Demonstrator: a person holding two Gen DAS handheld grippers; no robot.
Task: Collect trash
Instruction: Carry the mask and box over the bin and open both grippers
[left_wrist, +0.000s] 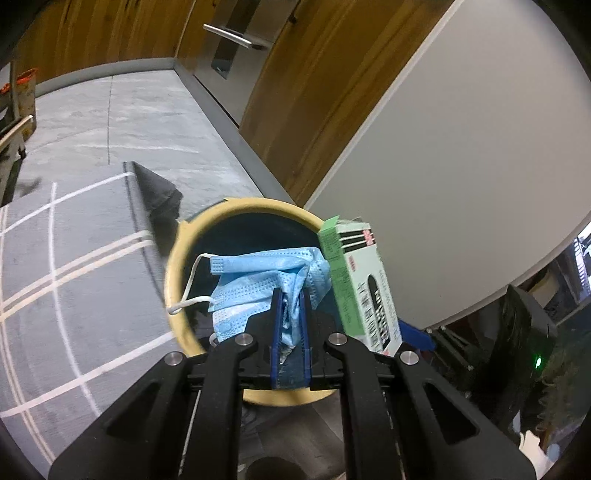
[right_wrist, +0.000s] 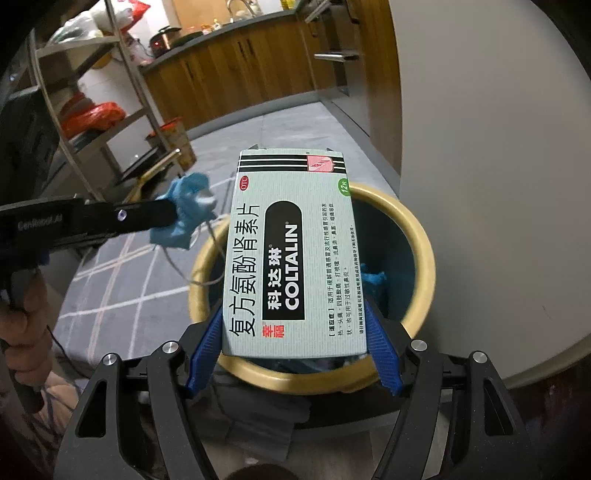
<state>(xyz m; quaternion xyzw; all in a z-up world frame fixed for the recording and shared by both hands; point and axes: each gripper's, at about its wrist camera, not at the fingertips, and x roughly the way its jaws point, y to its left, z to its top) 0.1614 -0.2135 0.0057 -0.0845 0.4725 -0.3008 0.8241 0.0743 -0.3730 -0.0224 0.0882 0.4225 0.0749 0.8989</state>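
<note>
At far left of the right wrist view, a person's hand (right_wrist: 26, 325) grips the handle of the left gripper (right_wrist: 168, 216), whose black arm reaches in level from the frame edge. Its jaws are pressed nearly together on a crumpled blue face mask (left_wrist: 266, 280), pinched between the blue pads (left_wrist: 276, 325); one white ear loop (left_wrist: 192, 280) hangs off the mask's left side, over the bin's near-left rim. Below and behind the mask stands the trash bin (left_wrist: 177, 258), round, with a tan rim and a dark interior, set on a grey rug (left_wrist: 74, 266) with white grid lines. Something blue lies inside the bin against its right wall in the right wrist view; what it is cannot be made out with certainty. Right of the mask, the medicine box (right_wrist: 291, 254), pale green and printed COLTALIN, is clamped by its long sides in the right gripper (right_wrist: 295, 339), jaws spread wide around it, and it is held above the bin's opening with its top flap end pointing away from the camera. From the left wrist view the box stands just beside the mask, over the bin's right rim. Further right, a white curved panel (left_wrist: 461, 147) rises behind the bin, with wood-fronted cabinets (left_wrist: 314, 92) beyond it
</note>
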